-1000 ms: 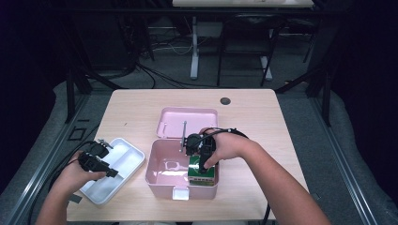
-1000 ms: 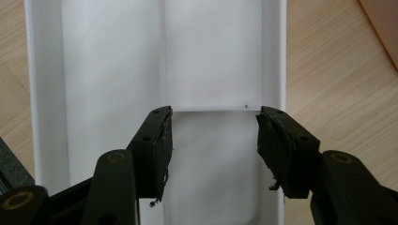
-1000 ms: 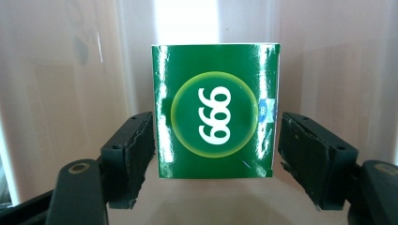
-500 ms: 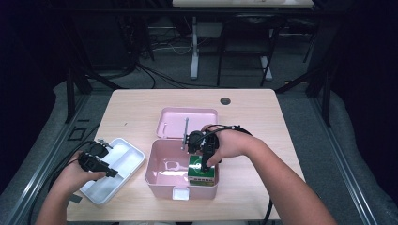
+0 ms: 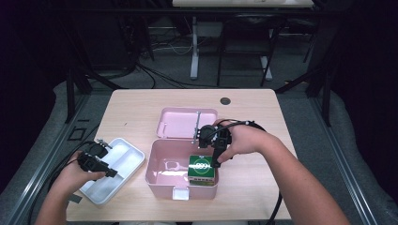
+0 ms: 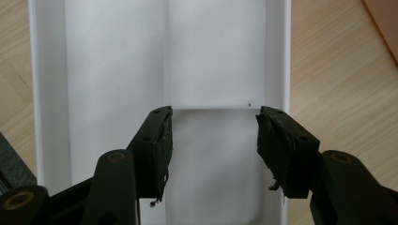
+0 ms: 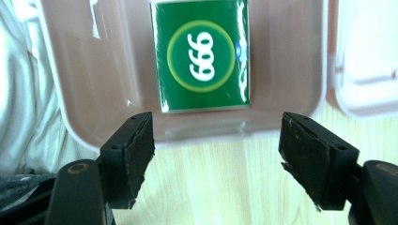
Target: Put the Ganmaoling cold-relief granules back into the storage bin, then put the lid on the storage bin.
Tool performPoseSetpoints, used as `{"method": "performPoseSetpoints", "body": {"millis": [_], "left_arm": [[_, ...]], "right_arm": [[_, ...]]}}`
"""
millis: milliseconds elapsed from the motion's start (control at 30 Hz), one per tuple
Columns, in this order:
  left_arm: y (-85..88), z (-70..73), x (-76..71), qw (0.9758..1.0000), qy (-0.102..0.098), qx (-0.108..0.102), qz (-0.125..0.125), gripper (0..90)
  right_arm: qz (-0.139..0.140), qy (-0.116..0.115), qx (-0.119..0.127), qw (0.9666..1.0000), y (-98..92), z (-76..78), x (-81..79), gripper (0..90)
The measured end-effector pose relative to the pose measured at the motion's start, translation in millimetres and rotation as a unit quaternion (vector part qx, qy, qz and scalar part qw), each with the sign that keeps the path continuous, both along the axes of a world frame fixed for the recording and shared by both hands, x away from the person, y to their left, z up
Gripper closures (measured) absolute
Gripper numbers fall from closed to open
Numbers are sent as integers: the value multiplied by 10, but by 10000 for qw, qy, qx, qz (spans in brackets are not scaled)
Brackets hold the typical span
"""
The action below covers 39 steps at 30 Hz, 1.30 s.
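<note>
One box: green box (image 5: 202, 168) lies inside the pink case (image 5: 164, 176), at its 3 o'clock side.
Right gripper (image 7: 216, 154): has lifted away, jaws wide, empty; placing looks done.
Left gripper (image 6: 212, 140): open, empty, over the white tray (image 6: 117, 56).

Black two-jaw grippers (image 5: 213, 152) (image 5: 101, 164) with worn pads (image 7: 136, 157), brass pivot screws and trailing black cables are seen; forearms are bare.
</note>
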<state>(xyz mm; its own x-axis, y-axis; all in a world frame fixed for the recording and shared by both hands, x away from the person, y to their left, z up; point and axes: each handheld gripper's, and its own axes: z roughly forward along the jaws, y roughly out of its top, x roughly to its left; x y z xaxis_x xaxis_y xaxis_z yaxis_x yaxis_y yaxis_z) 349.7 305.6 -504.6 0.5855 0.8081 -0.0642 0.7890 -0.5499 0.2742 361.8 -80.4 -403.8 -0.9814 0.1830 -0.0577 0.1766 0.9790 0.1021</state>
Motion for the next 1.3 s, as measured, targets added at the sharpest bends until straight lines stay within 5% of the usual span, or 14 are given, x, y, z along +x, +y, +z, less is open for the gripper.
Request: {"method": "performPoseSetpoints", "body": {"millis": [300, 933, 1167, 1300], "left_arm": [[-5, -11, 0, 10000, -2, -5, 12, 458], [30, -7, -10, 10000, -24, 8, 58, 465], [54, 1, -15, 9999, -40, 6, 94, 479], [70, 14, -22, 9999, -60, -36, 122, 488]], "right_arm": [[-276, 6, -90, 9996, -249, -59, 33, 270], [-888, -55, 173, 9959, -566, -275, 39, 272], [-1441, -263, 279, 9888, -652, -367, -25, 276], [-1827, -538, 372, 9810, -714, -425, -60, 287]]}}
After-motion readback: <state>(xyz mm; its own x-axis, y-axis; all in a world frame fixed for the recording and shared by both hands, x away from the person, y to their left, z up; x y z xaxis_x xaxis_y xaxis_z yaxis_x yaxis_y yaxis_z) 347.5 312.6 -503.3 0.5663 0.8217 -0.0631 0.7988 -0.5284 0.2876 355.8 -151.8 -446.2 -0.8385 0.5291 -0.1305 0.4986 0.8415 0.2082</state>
